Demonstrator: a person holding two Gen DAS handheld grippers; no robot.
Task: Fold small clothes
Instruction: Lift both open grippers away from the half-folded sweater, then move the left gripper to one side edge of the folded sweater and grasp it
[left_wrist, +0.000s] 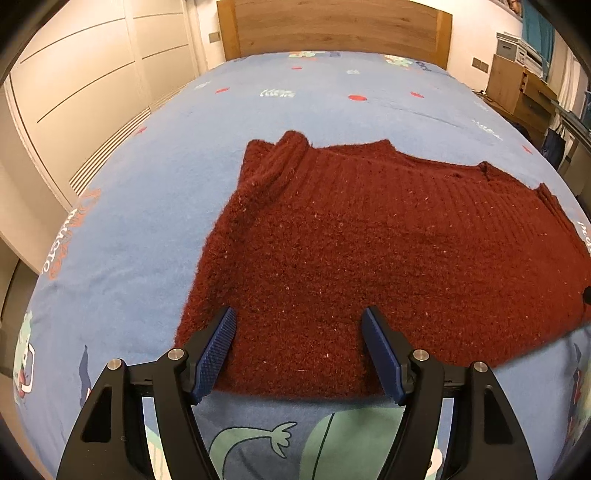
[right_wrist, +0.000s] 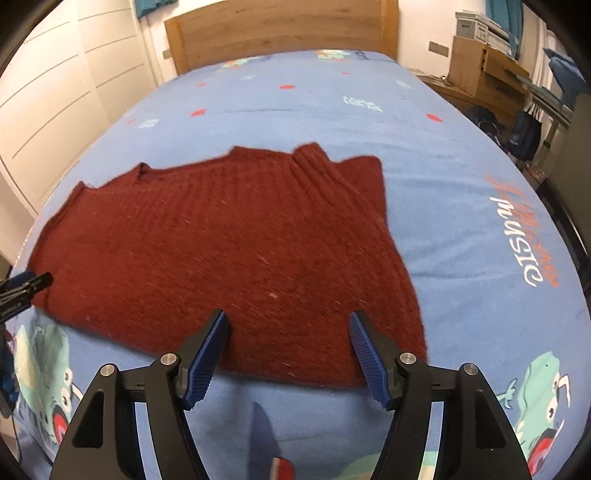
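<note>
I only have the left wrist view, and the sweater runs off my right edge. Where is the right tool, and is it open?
Observer: The right tool is open, poised over the sweater at its near hem, close to the right corner. Its pads grip nothing.
Operator: Does that side of the sweater lie fully on the bed?
Observer: Yes. Its right edge lies on the blue bed cover, stopping short of the MUSIC print.

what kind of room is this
Most likely a bedroom: a wide bed with a cartoon-print blue sheet and a wooden headboard, plus built-in wardrobe doors along one side. A red knitted sweater lies spread on it.
</note>
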